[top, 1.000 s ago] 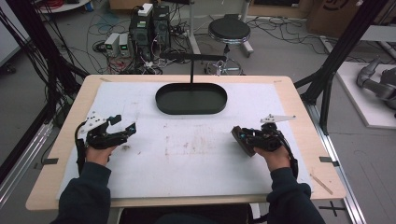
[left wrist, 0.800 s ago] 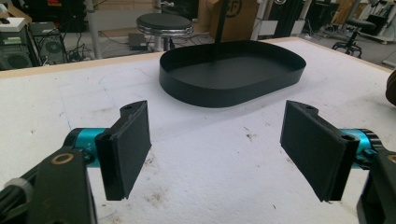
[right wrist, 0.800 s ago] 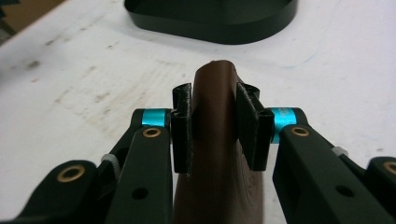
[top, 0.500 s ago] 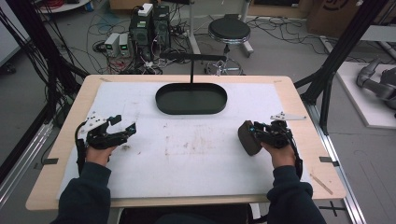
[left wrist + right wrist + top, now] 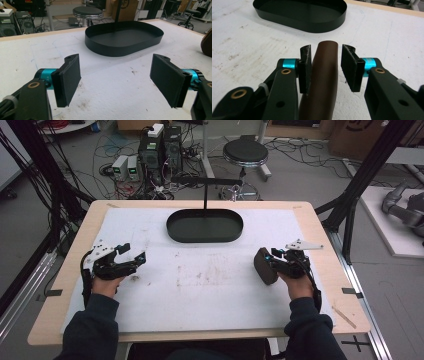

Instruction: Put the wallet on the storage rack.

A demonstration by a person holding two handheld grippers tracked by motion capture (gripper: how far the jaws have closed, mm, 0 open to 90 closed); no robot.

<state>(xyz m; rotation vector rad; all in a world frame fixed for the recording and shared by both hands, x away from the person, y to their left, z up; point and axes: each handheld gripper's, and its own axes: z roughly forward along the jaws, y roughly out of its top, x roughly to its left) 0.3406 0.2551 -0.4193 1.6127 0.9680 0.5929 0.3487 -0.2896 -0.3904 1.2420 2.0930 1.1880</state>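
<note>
Brown rounded object, smooth, dark and elongated, perhaps a case or pouch, sits between the jaws of the right gripper near the right side of the white table cover. In the right gripper view it runs lengthwise up the middle. The left pad lies against its side or just beside it, and a clear gap separates the right pad from it. These jaws have just been opening, so they stand partly spread around the object and do not pinch it. In the high view the same object shows as a dark lump at the tip of the right gripper, which a hand holds from the near edge.

The left gripper rests over the left side of the cover, held by the other hand. In the left gripper view its two black pads stand wide apart with nothing between them, above bare, scuffed white surface.

A black oval tray with a low wall lies at the far middle of the table, well apart from both grippers. A thin black post rises behind it.
</note>
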